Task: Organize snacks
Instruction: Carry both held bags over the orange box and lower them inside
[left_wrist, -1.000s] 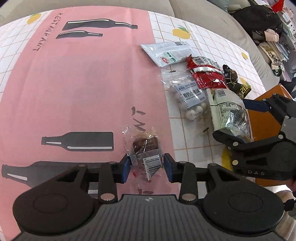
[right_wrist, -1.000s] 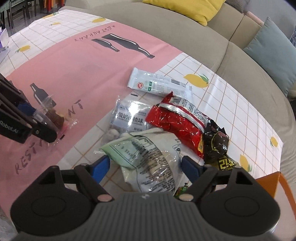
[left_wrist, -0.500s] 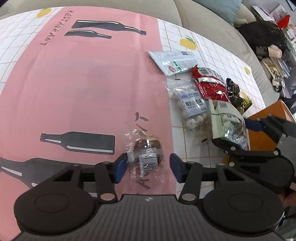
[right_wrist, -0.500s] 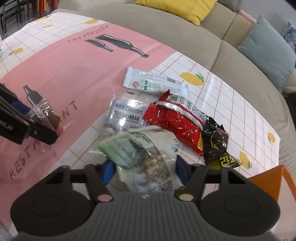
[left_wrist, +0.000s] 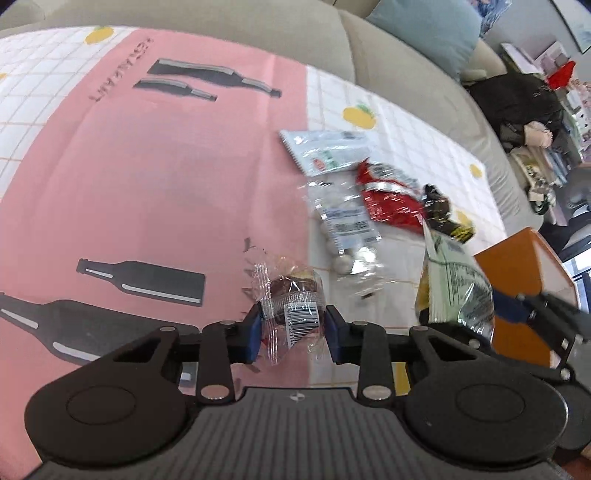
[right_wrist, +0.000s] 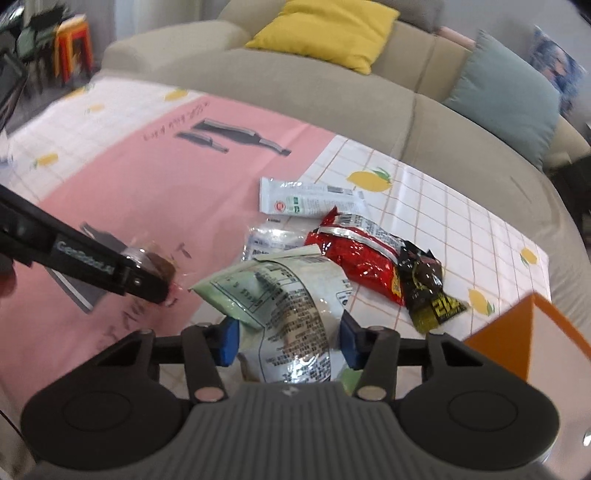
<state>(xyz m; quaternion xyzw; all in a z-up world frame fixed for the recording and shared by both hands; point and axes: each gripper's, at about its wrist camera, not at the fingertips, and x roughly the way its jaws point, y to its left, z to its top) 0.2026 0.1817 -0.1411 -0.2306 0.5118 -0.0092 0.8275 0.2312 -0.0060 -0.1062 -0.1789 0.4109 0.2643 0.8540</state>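
Observation:
My left gripper (left_wrist: 291, 325) is shut on a small clear-wrapped brown cake (left_wrist: 293, 295) and holds it above the pink tablecloth (left_wrist: 147, 177). My right gripper (right_wrist: 288, 338) is shut on a pale green snack bag (right_wrist: 284, 295), lifted off the table; the bag also shows in the left wrist view (left_wrist: 454, 284). On the table lie a white packet (right_wrist: 306, 197), a clear bag of white balls (left_wrist: 347, 225), a red bag (right_wrist: 354, 247) and a dark brown packet (right_wrist: 424, 280). An orange box (right_wrist: 532, 332) stands at the right.
A grey sofa (right_wrist: 406, 110) with yellow (right_wrist: 325, 26) and teal (right_wrist: 506, 92) cushions curves behind the table. Clutter and shelves (left_wrist: 535, 110) lie at the far right. Orange stools (right_wrist: 72, 48) stand at the far left.
Both grippers closed on their snacks and lifted them: the left on the wrapped cake, the right on the green bag. Both views rose and tilted up toward the sofa.

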